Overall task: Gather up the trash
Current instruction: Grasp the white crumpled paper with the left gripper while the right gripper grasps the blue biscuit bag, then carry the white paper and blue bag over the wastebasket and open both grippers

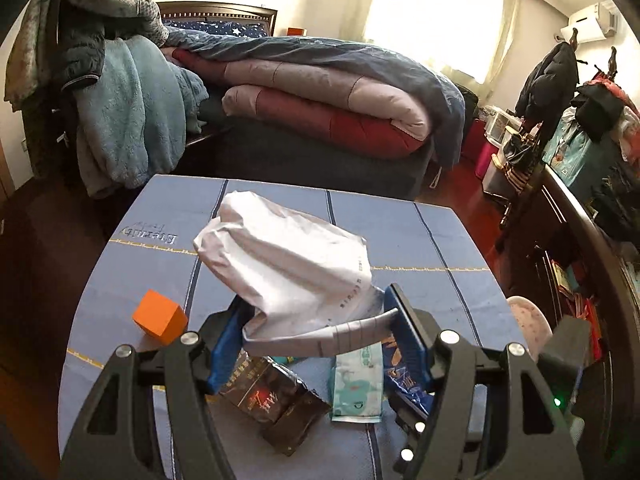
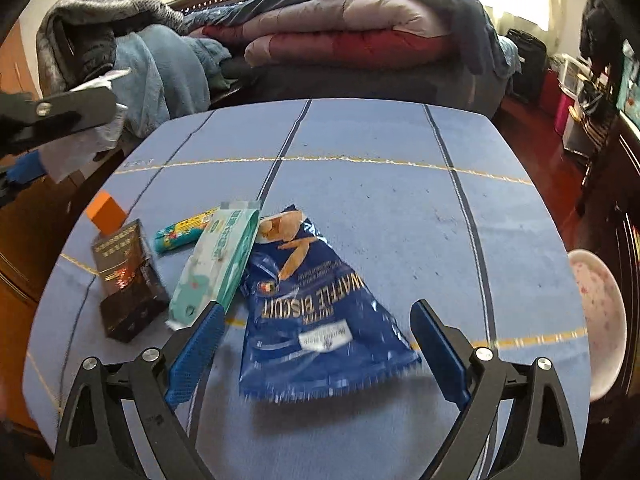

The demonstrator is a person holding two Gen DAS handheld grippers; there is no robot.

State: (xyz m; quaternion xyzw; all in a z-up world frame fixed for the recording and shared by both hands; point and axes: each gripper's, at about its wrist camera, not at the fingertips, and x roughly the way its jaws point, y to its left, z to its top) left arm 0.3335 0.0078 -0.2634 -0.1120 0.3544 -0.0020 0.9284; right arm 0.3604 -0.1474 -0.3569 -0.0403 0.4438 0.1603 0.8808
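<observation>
The left hand-held gripper (image 1: 316,332) is clamping the mouth of a crumpled white plastic bag (image 1: 288,264), holding it lifted above the blue striped cloth surface (image 2: 380,184). The right hand-held gripper (image 2: 316,348) is hanging with its jaws wide, straddling the lower end of a dark blue foil waffle-biscuit wrapper (image 2: 316,312) that is lying flat on the surface; its blue pads do not look to be pressing on the foil yet.

Just beside the wrapper, and overlapping its edge, is lying a pale green soft tissue packet (image 2: 216,272), then a small teal and yellow tube wrapper (image 2: 180,234), a dark brown cardboard box (image 2: 128,280) and an orange cube (image 2: 106,210).

The risks, as I judge them: the slick foil could be sliding out from the pads on closing, or the left pad could be catching the tissue packet too. The bag's mouth is looking pinched shut, so dropping trash in may fail unless it is opened.
</observation>
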